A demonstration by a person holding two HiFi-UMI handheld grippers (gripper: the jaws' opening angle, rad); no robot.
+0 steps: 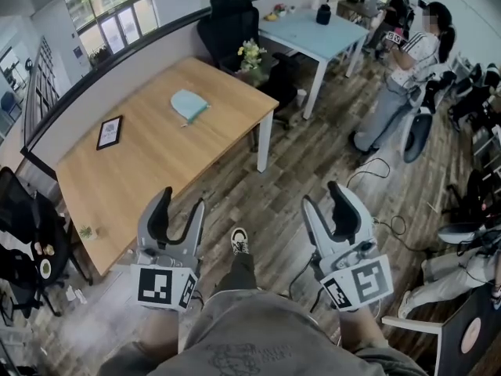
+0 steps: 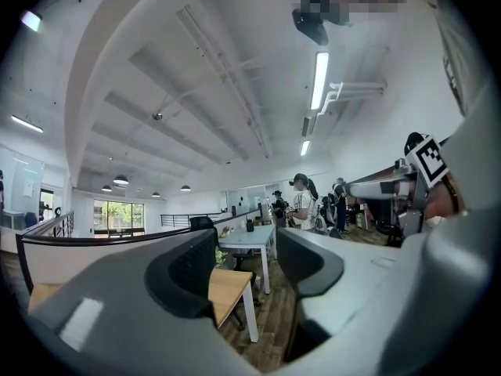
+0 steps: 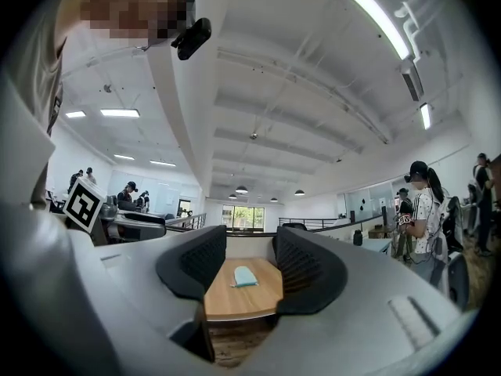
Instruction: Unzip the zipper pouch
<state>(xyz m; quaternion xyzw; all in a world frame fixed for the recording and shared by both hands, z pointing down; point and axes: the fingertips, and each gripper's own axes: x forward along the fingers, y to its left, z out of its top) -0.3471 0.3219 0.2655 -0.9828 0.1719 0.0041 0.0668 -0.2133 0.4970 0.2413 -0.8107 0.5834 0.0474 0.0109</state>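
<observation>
A pale teal zipper pouch (image 1: pixel 189 104) lies on the wooden table (image 1: pixel 149 155), toward its far side; the right gripper view shows the zipper pouch (image 3: pixel 245 276) small and far off between the jaws. My left gripper (image 1: pixel 180 206) and right gripper (image 1: pixel 325 196) are held over the floor close to my body, well short of the table. Both stand open with nothing between their fingers. In the left gripper view the left gripper (image 2: pixel 246 269) looks past the table's corner; the right gripper (image 3: pixel 249 266) faces the tabletop.
A framed black card (image 1: pixel 109 131) lies on the table's left part. Black chairs (image 1: pixel 228 23) and a light blue table (image 1: pixel 313 34) stand behind. A person (image 1: pixel 403 73) stands at the right. Cables (image 1: pixel 391 225) run over the wooden floor.
</observation>
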